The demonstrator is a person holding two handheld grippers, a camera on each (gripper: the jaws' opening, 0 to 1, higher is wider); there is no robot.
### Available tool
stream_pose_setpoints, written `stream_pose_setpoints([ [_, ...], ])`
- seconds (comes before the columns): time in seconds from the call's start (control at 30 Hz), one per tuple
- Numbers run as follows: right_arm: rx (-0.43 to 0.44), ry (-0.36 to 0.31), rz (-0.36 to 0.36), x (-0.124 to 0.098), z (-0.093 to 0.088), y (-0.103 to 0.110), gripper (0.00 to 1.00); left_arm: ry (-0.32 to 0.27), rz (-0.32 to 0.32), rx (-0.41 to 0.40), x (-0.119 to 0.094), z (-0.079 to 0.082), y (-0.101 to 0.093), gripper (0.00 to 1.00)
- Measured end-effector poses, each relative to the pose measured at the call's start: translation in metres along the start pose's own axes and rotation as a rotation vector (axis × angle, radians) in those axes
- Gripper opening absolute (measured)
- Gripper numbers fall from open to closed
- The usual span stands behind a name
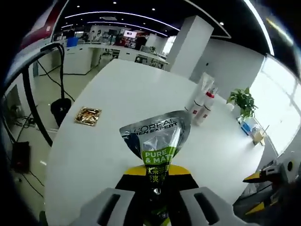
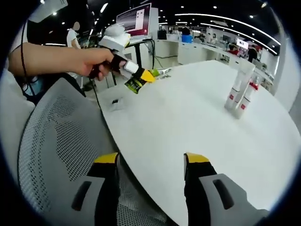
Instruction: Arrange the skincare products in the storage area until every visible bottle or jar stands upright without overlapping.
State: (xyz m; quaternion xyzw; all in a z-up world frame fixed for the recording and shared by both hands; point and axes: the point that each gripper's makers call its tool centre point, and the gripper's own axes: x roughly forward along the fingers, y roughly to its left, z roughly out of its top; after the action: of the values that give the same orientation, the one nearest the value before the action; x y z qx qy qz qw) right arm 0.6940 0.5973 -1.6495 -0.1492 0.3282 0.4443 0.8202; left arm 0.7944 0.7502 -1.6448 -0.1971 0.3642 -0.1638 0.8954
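Both busy: left gripper (image 1: 157, 188) clamps tube (image 1: 157, 141); right gripper (image 2: 151, 162) jaws wide over table (image 2: 188, 117) edge.

Open office: white round table (image 1: 117, 108), grey mesh chair (image 2: 56, 141), white pillar (image 1: 188, 44), potted plant (image 1: 242, 101), bright windows (image 1: 282, 99), ceiling light strips (image 1: 117, 16).

Round white table (image 1: 122, 108), also seen in the right gripper view (image 2: 188, 117), its curved edge toward the camera. Standing upright on it, near the far side: two white bottles with red caps (image 1: 201, 107), just beside each other (image 2: 240, 101), with a taller pale tube right behind them. Lying flat near the table's left edge in the left gripper view: a small gold foil packet (image 1: 88, 116).
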Motion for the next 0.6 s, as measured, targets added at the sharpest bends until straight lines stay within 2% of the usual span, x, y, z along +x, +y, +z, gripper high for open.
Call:
stream_pose_setpoints([
  [0.07,0.01,-0.014,0.012,-0.001,0.003,0.002,0.53,0.003,-0.044,0.016,-0.009,-0.011,-0.022,0.11],
  [0.13,0.039,-0.039,0.041,-0.001,0.007,0.005,0.54,-0.002,-0.051,0.023,-0.014,-0.017,-0.031,0.11],
  [0.2,0.138,-0.027,0.111,0.0,0.005,0.014,0.59,-0.009,-0.079,0.036,-0.022,-0.023,-0.043,0.11],
  [0.23,0.236,-0.024,0.142,0.001,0.005,0.015,0.6,-0.015,-0.094,0.047,-0.026,-0.027,-0.05,0.11],
  [0.3,0.336,-0.043,0.175,0.0,0.01,0.013,0.61,-0.008,-0.109,0.071,-0.03,-0.033,-0.058,0.11],
  [0.37,0.405,-0.089,0.209,-0.004,0.021,0.011,0.61,0.016,-0.127,0.123,-0.035,-0.043,-0.068,0.11],
  [0.43,0.467,-0.128,0.253,-0.005,0.033,0.012,0.62,0.016,-0.136,0.145,-0.039,-0.047,-0.075,0.11],
  [0.53,0.67,-0.241,0.341,-0.008,0.061,0.013,0.62,0.015,-0.189,0.16,-0.043,-0.053,-0.09,0.11],
  [0.57,0.767,-0.292,0.379,-0.01,0.074,0.012,0.63,0.015,-0.195,0.167,-0.043,-0.055,-0.093,0.11],
  [0.6,0.814,-0.333,0.385,-0.01,0.081,0.008,0.63,0.014,-0.205,0.168,-0.043,-0.057,-0.096,0.11],
])
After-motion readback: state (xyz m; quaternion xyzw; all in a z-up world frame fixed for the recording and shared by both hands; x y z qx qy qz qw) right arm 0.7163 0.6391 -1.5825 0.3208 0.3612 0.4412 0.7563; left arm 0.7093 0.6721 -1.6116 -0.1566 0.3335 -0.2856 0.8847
